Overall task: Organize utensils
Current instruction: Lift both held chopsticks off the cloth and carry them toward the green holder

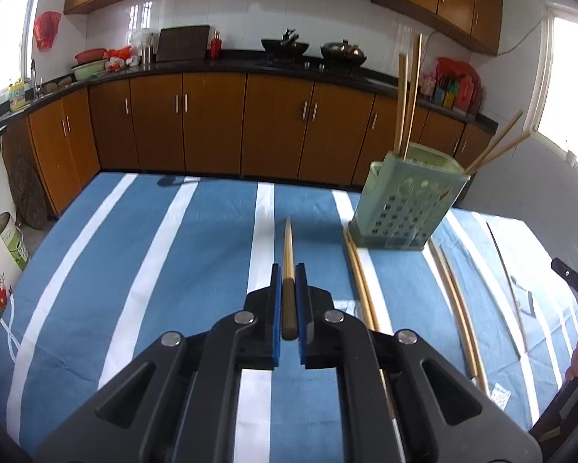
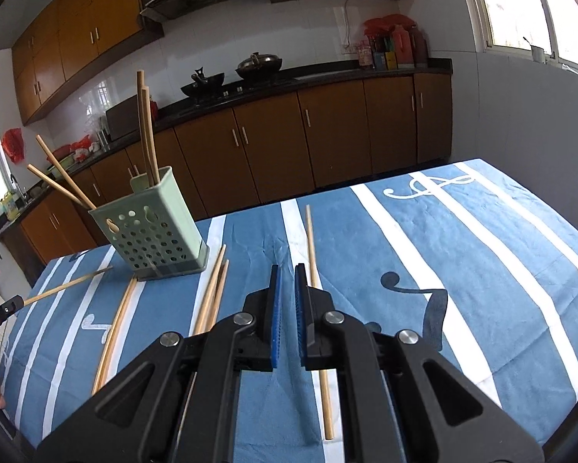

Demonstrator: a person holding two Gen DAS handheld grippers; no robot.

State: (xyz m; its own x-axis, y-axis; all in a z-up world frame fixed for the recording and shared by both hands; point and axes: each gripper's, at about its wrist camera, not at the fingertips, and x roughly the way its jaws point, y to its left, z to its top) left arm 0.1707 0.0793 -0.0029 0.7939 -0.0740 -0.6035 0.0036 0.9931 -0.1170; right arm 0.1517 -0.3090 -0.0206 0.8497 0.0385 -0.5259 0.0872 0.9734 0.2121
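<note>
Our left gripper (image 1: 288,301) is clenched on one chopstick (image 1: 288,254); the right gripper (image 2: 288,301) holds nothing, its jaws nearly together. We judge the next move must bring this chopstick into the green holder (image 1: 408,208) at right of the frame, tip down.

The utensil holder (image 2: 150,231) stands on the far left part of the table (image 2: 482,254), and four chopsticks (image 2: 144,131) stand in it. Near it, to its right, a pair of chopsticks (image 2: 213,289) lies on the cloth, and one single chopstick (image 2: 315,289) lies further right. Another pair (image 2: 115,328) lies at the holder's left. The counter (image 2: 289,73) runs behind the table.
</note>
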